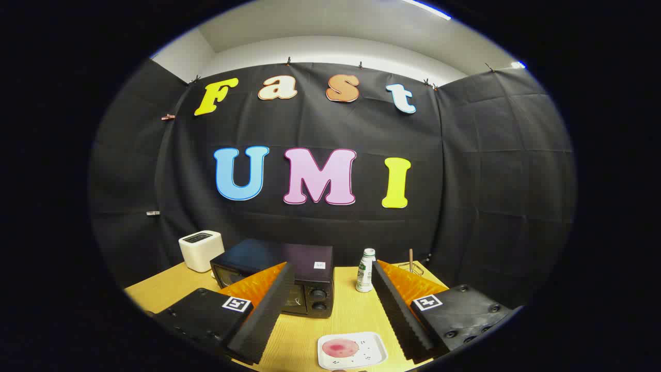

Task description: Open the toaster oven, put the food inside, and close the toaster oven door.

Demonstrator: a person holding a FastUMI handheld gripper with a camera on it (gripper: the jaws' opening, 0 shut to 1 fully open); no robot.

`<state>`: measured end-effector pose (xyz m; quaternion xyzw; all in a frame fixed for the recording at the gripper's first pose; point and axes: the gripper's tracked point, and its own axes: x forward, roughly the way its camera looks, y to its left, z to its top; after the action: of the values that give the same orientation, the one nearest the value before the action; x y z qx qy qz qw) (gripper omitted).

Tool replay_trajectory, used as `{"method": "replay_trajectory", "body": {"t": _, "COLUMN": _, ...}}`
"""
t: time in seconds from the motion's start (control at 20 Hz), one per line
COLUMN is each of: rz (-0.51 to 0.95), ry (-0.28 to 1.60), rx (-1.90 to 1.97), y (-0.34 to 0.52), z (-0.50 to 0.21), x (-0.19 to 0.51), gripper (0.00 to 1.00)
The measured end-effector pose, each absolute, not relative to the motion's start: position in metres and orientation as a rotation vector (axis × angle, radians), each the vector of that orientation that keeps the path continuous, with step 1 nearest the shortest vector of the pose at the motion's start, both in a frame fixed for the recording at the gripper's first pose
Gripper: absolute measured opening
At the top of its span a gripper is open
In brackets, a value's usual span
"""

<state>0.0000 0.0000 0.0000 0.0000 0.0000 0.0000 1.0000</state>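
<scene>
Gripper (330,294) held above the light wooden desk (351,315), looking forward and slightly down. Jaws spread wide apart, nothing between them but open desk surface; nothing gripped, neither finger touching any object.

Black box-shaped toaster oven (289,268) stands on the desk beyond the left finger, which overlaps part of its front. Glass door appears closed and upright. Two round black knobs (318,299), one above the other, sit on the right part of its front panel. A small white sticker (319,265) is on its top, near the right front corner.

Food: a flat round pinkish-red slice (340,347), kind not clear, lies on a small white square plate (374,354) with rounded corners. Plate rests on the desk between the two fingers, nearer the camera than the fingertips, and well apart from the oven.

Other items on the desk:
- White squarish pop-up toaster (201,250) with a dark slot on top, left of and behind the oven, near the black cloth wall.
- Small white plastic bottle (365,271) with green label and pale cap, upright, to the right of the oven and just beside the right finger's tip.
- Thin brown stick (411,260) standing upright in what looks like a clear shallow holder (413,269), beyond the right finger; detail too small to resolve.
</scene>
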Motion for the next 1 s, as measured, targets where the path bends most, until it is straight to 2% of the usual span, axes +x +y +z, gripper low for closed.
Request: {"method": "replay_trajectory", "body": {"t": 1.0, "rz": 0.048, "ry": 0.035, "rx": 0.015, "y": 0.031, "z": -0.009, "x": 0.006, "gripper": 0.98}}
